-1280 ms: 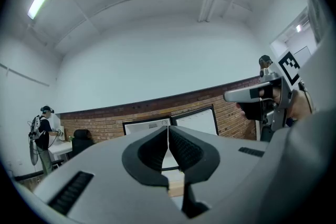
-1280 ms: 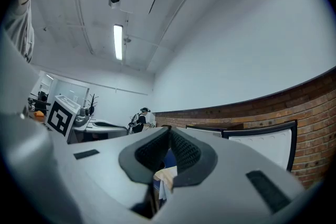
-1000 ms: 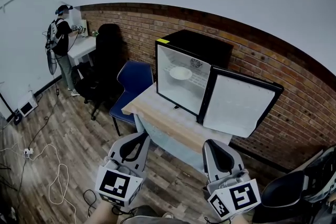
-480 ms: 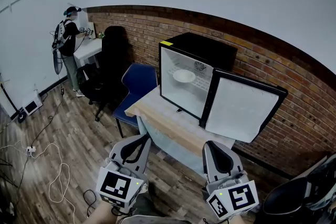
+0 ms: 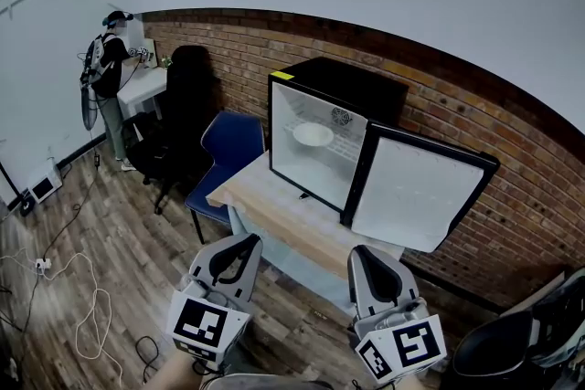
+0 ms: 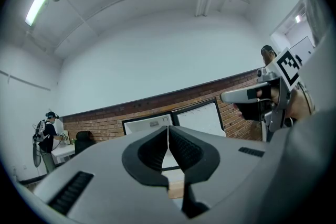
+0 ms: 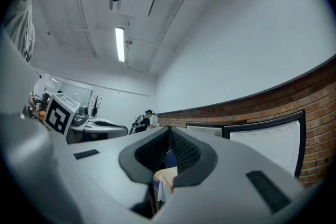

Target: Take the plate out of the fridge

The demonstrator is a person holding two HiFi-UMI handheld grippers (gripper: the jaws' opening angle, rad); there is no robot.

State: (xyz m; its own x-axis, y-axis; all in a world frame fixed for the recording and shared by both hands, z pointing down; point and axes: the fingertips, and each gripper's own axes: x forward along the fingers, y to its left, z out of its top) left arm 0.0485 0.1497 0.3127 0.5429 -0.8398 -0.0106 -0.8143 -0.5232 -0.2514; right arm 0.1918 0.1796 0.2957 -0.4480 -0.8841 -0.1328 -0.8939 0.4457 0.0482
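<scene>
White round plate [image 5: 313, 134] on wire shelf inside boxy black fridge [image 5: 366, 87], door [image 5: 416, 196] open, on wooden table [image 5: 270, 210]; blue chair [image 5: 233, 140] alongside; left gripper [image 5: 239, 239] and right gripper [image 5: 369, 251] closed, empty, well apart from table.

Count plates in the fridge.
1: a white plate in the upper half of the open fridge on the wooden table. The interior shows almost whole, so a hidden one is unlikely.

The left gripper [image 5: 239, 239] and the right gripper [image 5: 364, 253] are held low in front of the person, side by side yet apart, tips angled forward and up. On each of the 2, the jaws are pressed together with nothing between them.
</scene>
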